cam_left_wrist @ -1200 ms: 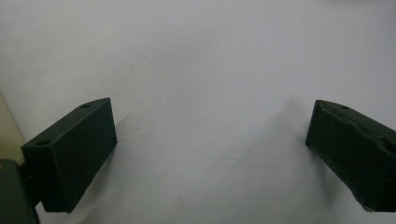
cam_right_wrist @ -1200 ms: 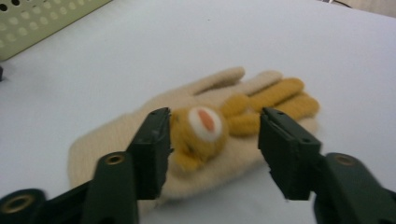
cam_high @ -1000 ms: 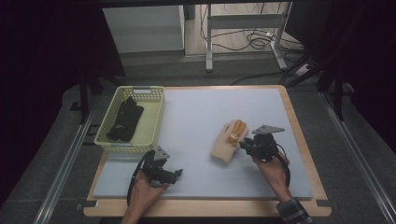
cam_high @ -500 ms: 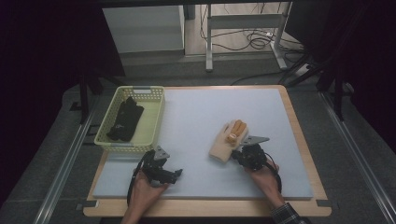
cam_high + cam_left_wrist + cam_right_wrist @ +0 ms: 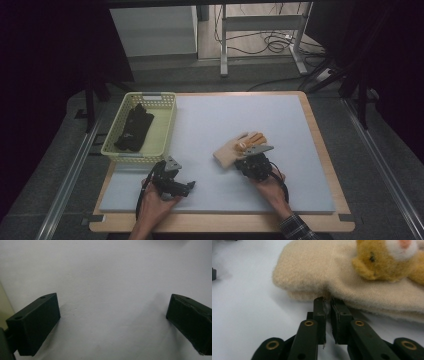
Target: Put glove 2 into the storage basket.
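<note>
A beige fleece mitten point(image 5: 231, 151) with an orange plush animal point(image 5: 252, 140) on it lies on the white mat point(image 5: 225, 115), right of centre. My right gripper point(image 5: 243, 161) is at its near edge. In the right gripper view the mitten point(image 5: 317, 272) and the animal point(image 5: 384, 260) lie just beyond my right gripper point(image 5: 328, 301), whose narrow jaws pinch a fold of the hem. These jaws have just been closing, then eased open slightly. My left gripper point(image 5: 186, 187) rests on the mat at the front left. In its own view my left gripper point(image 5: 112, 322) is open, with bare mat between the jaws.
A yellow-green plastic basket point(image 5: 167, 120) stands at the mat's left edge with a pair of black gloves point(image 5: 134, 128) inside. The mat sits on a wooden board point(image 5: 325, 165). A table frame and loose cables point(image 5: 270, 45) lie beyond the far edge.
My right gripper has moved left and down, from beside the mitten's right side to its near edge, and its jaws have narrowed. The left gripper and the basket have not moved.
</note>
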A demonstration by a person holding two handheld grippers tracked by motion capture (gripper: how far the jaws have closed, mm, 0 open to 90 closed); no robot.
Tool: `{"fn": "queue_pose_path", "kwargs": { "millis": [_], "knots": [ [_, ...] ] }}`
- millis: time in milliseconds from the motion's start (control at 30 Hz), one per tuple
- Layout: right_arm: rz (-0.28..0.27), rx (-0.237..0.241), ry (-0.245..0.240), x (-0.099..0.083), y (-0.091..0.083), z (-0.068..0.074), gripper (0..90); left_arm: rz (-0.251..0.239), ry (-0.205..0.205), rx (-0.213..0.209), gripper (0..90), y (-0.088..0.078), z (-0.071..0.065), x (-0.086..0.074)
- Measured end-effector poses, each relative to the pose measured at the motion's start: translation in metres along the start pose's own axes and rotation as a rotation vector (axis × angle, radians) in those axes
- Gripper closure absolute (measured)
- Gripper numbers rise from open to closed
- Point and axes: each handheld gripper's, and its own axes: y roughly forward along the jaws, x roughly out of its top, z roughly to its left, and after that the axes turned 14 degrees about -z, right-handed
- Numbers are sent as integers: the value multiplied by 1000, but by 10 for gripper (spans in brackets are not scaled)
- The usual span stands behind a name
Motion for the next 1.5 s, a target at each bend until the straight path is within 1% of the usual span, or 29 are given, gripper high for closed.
{"fn": "queue_pose_path", "kwargs": {
  "millis": [167,267,367,500,600,633,700,767,900,1000,1067,1100,1133,1200,1300,1333,1500],
  "knots": [
    [-8,-12,-3,-3,-7,-3,758,2,-4,-2,0,0,0,0],
    [-10,-35,1,-4,-14,-9,744,4,-10,0,2,0,0,0],
    [-13,-62,11,-6,-23,-18,744,2,-12,1,2,0,0,0],
    [-12,-127,43,-8,-31,-38,755,3,-13,1,2,0,0,0],
    [-5,-179,71,-8,-29,-57,762,4,-12,0,2,0,0,0],
    [-3,-189,83,-7,-28,-63,768,3,-13,0,2,0,0,0],
    [-16,-191,115,-5,-25,-73,769,2,-16,0,3,0,0,0],
    [-18,-192,117,-1,-16,-79,771,2,-18,0,5,0,0,0],
    [-21,-187,125,4,-6,-80,775,2,-18,0,5,0,0,1],
    [-23,-178,109,9,5,-77,775,2,-18,0,6,0,1,1],
    [-22,-171,98,11,9,-74,775,1,-19,-1,6,0,1,0],
    [-18,-170,83,11,9,-73,774,1,-19,-1,6,0,1,0],
    [-13,-168,78,11,9,-72,771,0,-19,-1,7,0,1,0],
    [-9,-164,74,11,5,-72,739,2,-17,-1,9,0,1,0],
    [-18,-178,63,6,-7,-73,698,4,-19,-1,11,-1,1,1],
    [-28,-187,69,4,-14,-74,674,5,-19,-1,12,-1,1,1],
    [-30,-204,75,-7,-33,-78,578,4,-10,-3,22,-1,1,1]
  ]
}}
